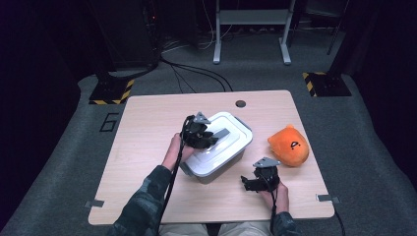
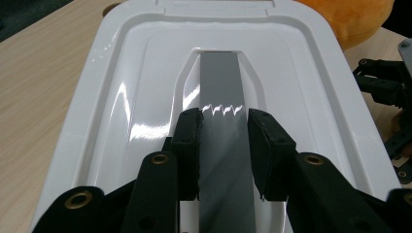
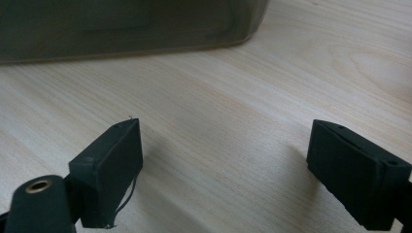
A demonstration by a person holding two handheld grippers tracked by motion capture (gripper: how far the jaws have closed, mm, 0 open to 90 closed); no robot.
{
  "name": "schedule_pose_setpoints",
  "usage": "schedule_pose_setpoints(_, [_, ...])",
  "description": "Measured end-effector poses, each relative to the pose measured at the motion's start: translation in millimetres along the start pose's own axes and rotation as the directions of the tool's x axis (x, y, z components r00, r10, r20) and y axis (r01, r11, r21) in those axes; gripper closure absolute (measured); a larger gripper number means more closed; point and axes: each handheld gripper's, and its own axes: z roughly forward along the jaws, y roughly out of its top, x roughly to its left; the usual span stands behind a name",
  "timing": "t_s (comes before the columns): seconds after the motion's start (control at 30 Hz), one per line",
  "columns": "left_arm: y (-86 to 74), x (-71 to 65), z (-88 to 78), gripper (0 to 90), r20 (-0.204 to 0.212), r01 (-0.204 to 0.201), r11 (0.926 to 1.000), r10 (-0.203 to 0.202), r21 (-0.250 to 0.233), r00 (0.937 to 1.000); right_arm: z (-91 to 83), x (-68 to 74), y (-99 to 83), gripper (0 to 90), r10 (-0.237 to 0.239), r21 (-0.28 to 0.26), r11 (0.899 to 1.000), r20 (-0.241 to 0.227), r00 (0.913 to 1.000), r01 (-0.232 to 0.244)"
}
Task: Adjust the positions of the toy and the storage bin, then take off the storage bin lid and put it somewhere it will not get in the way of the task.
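Clamping the grey handle [image 2: 221, 82] of the white lid [image 2: 121, 97] mid-table, L gripper [image 2: 223, 121] has its pads across it; handle's long axis runs straight ahead btwn the jaws. R gripper [image 3: 223, 160] gapes empty over the table [image 3: 233, 97], just beside the box [image 1: 216, 167] & farther from the handle.

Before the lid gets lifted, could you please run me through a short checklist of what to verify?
1. Left gripper shut on the grey handle: ok, a pad on each side of it.
2. Grip centred across the handle: ok in the left gripper view.
3. Lid seated flat on the box: ok; whether any latch holds it, cannot tell.
4. Right gripper free to steady the box: ok, jaws open and empty, low over the table beside the box.
5. Orange plush out of the lid's way: ok, it lies to the right, apart from the box.
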Motion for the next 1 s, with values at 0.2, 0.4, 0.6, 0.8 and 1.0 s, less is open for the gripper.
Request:
schedule_pose_setpoints(0.2, [0.3, -0.3, -0.1, 66.5, -0.002, -0.004, 1.0, 0.004, 0.0, 1.0, 0.0, 0.0, 0.0, 12.3, 0.0, 0.0, 1.0, 0.0, 1.0, 0.0])
schedule_pose_setpoints(0.4, [1.1, 0.1, -1.2, 66.6, -0.007, -0.003, 1.0, 0.003, -0.007, 1.0, 0.0, 0.0, 0.0, 12.4, 0.001, 0.0, 1.0, 0.002, 1.0, -0.001])
schedule_pose_setpoints(0.6, [3.6, -0.2, -4.5, 66.6, -0.007, 0.01, 0.9997, -0.01, -0.023, 0.9999, 0.2, -0.1, 0.1, 12.4, 0.002, -0.004, 1.0, 0.003, 1.0, -0.002])
schedule_pose_setpoints(0.8, [6.9, -1.2, -11.9, 66.5, -0.018, 0.001, 0.9995, -0.001, -0.032, 0.9998, 0.3, -0.1, 0.1, 12.4, 0.002, -0.004, 1.0, 0.003, 1.0, -0.002])
schedule_pose_setpoints(1.0, [11.5, 0.0, -19.4, 66.5, -0.035, -0.008, 0.999, 0.006, -0.043, 0.9994, 0.3, -0.1, 0.1, 12.4, 0.002, -0.004, 1.0, 0.003, 1.0, -0.002])
